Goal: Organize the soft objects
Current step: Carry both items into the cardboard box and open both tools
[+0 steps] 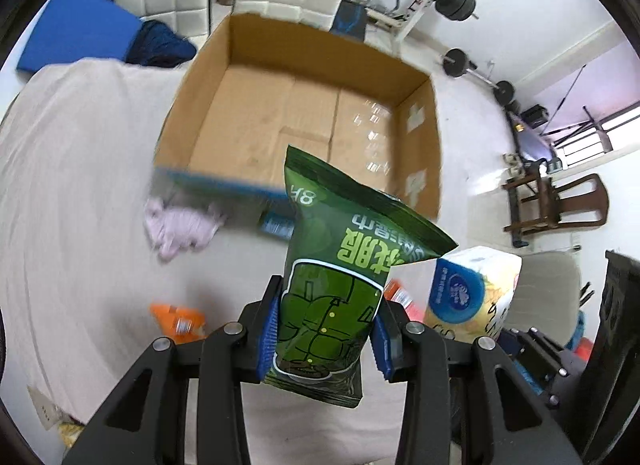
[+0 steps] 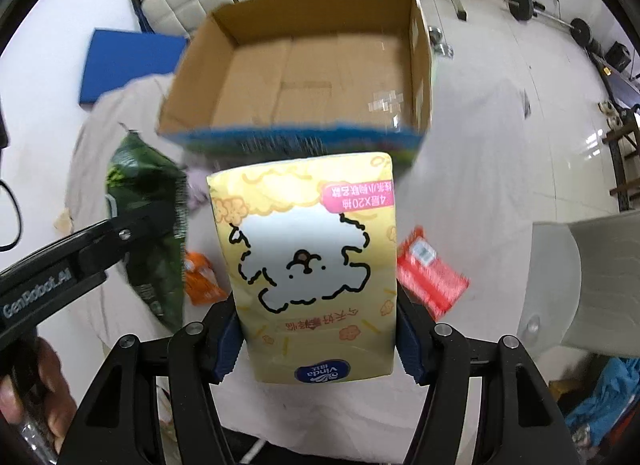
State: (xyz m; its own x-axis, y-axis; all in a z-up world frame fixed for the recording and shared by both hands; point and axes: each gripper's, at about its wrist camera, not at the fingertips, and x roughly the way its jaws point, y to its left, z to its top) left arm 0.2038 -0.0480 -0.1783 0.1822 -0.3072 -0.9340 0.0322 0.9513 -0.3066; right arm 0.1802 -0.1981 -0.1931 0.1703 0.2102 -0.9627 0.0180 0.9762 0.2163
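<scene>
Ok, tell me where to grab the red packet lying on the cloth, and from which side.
The red packet lies flat and slanted on the cloth, right of the yellow tissue pack. Probably come from above and pinch across its narrow width near the middle, fingers on the long edges. Both grippers are full, so one must unload first.

Left gripper (image 1: 324, 339) clamps a green wet-wipe pack (image 1: 344, 277), raised clear of the surface. Right gripper (image 2: 318, 341) grips a yellow Vinda tissue pack (image 2: 308, 265), just right of the left one.
</scene>
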